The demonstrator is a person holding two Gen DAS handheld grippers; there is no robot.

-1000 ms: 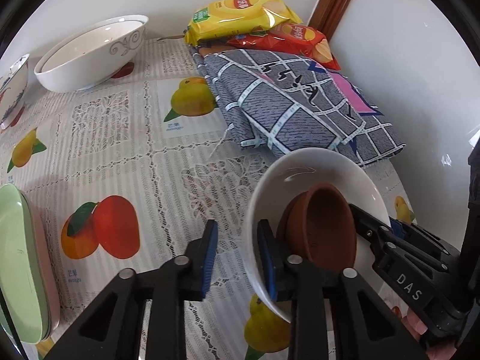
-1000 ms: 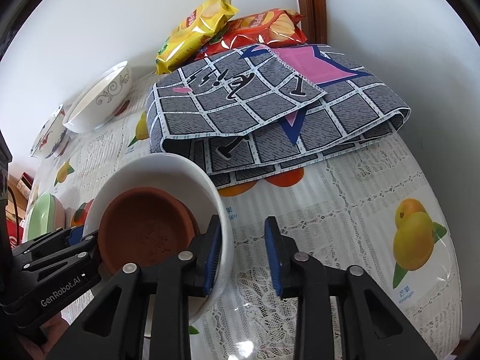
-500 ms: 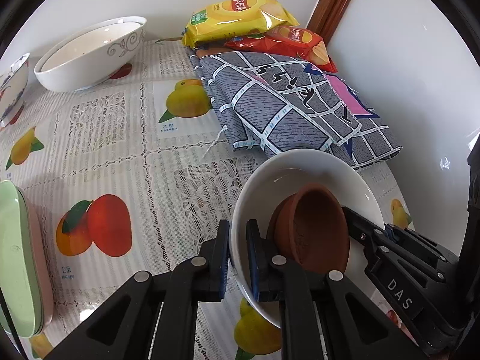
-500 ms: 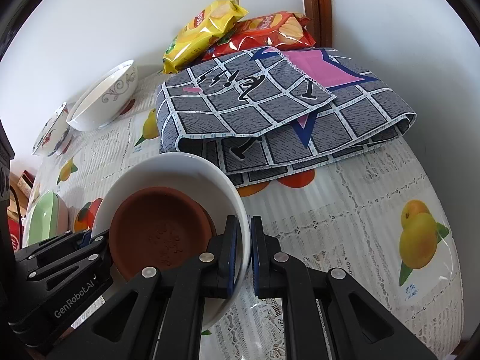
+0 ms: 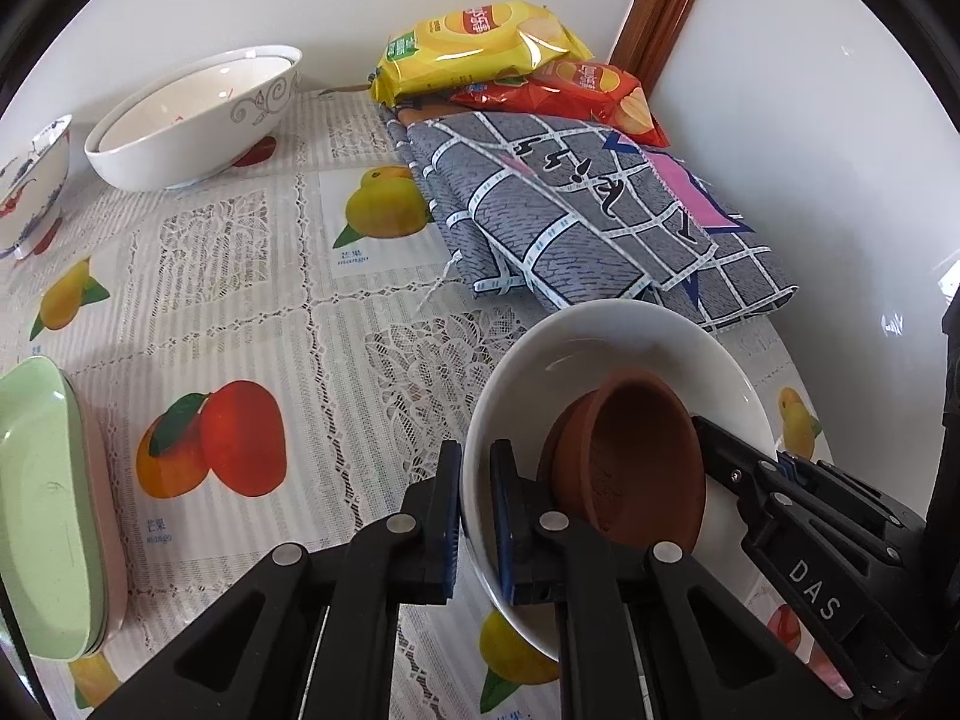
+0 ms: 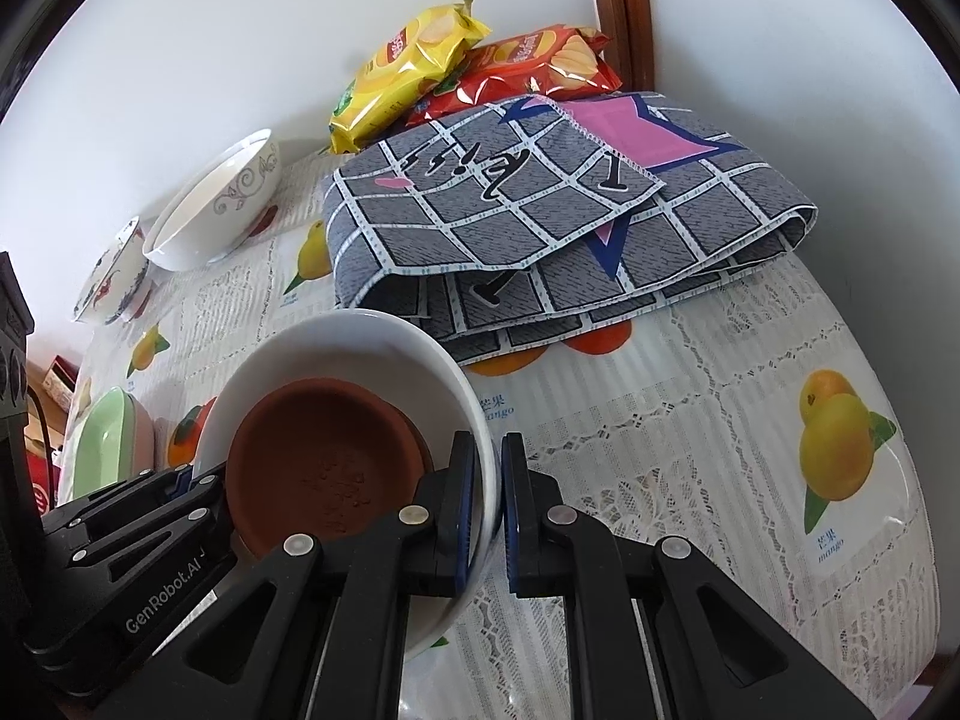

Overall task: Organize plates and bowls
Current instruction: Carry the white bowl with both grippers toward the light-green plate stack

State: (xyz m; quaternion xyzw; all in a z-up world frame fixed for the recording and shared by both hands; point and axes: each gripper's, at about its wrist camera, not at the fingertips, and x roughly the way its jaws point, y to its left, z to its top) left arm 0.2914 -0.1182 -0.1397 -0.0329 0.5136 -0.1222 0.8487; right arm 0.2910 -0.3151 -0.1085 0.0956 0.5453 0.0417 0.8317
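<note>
White bowl sits tilted above the fruit-print tablecloth, its rim pinched on opposite sides: the left gripper clamps the near-left edge, the right gripper the near-right edge. A brown clay saucer leans inside it, between both tongs.

Four bowls; two snack bags; one cloth.
</note>
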